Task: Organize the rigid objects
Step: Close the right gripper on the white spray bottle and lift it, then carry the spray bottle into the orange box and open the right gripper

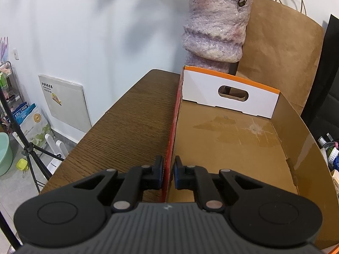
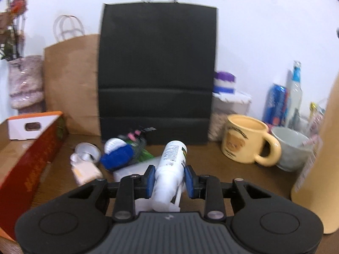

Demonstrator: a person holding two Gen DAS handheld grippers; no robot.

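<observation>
In the left wrist view my left gripper point(image 1: 168, 170) is shut on the red side wall point(image 1: 172, 131) of an open, shallow cardboard box point(image 1: 228, 139), one finger outside and one inside. The box looks empty. In the right wrist view my right gripper point(image 2: 169, 180) is closed around a white bottle point(image 2: 170, 169) with a printed label, held above the wooden table point(image 2: 203, 160). The same box point(image 2: 31, 154) lies at the left of that view.
A pile of small items point(image 2: 110, 156) lies ahead of the bottle. A yellow mug point(image 2: 247, 141), a grey cup point(image 2: 292, 148), cans and bottles point(image 2: 284, 101) stand right. Black bag point(image 2: 156, 72), brown paper bag point(image 1: 281, 59) and vase point(image 1: 216, 25) line the back.
</observation>
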